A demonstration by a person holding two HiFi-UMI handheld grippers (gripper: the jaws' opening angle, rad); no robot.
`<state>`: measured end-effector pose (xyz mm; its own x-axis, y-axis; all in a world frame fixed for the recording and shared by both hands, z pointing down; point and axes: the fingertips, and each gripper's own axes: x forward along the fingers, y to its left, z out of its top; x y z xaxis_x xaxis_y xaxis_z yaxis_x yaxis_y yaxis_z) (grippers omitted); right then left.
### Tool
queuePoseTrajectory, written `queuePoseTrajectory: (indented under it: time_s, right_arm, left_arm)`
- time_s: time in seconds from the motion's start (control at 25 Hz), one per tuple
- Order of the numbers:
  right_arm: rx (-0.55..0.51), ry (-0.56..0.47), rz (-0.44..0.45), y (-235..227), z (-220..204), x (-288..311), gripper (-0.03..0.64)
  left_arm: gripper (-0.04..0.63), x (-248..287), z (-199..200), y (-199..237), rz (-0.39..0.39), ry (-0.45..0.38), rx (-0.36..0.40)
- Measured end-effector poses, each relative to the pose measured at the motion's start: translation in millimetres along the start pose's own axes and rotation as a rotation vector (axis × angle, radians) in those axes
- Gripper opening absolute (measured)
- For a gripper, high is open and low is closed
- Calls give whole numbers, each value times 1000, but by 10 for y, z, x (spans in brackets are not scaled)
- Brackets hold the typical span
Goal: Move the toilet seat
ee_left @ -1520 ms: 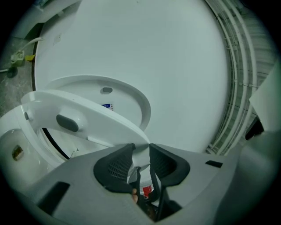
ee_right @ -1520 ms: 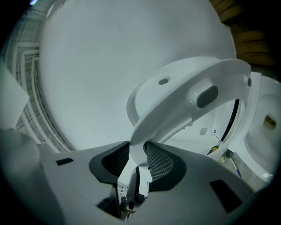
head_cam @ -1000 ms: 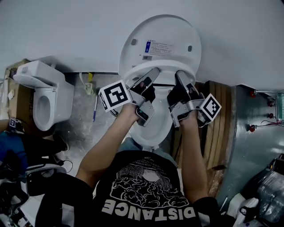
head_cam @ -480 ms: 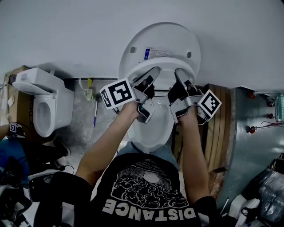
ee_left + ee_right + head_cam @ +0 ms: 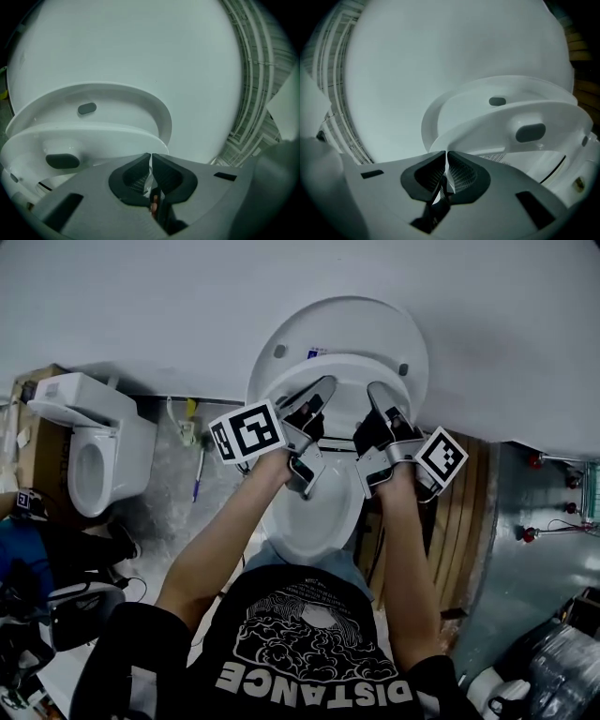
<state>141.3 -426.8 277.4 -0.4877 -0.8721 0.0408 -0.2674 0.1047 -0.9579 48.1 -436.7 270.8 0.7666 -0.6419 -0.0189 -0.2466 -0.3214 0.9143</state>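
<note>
White oval plastic toilet seat (image 5: 345,363) half-raised upper centre, gap to round white lid (image 5: 349,320) behind. Left gripper (image 5: 320,392) and right gripper (image 5: 378,395) level at its rim. Fingers (image 5: 167,174) just closed together, nothing between.

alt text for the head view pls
Seen from above, a person holds the left gripper and right gripper at the front rim of a half-raised white toilet seat, its lid raised behind. Both pairs of jaws have just been closing and are nearly together, only a white sliver showing between them. A second toilet stands at left.
</note>
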Motion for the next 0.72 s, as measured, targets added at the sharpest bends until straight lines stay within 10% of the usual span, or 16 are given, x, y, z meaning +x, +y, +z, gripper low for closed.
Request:
queuePoseTrajectory:
  time_s: [0.72]
  right_arm:
    - [-122, 70, -23, -119, 337, 466, 32]
  left_arm:
    - [17, 425, 341, 191, 81, -52, 104]
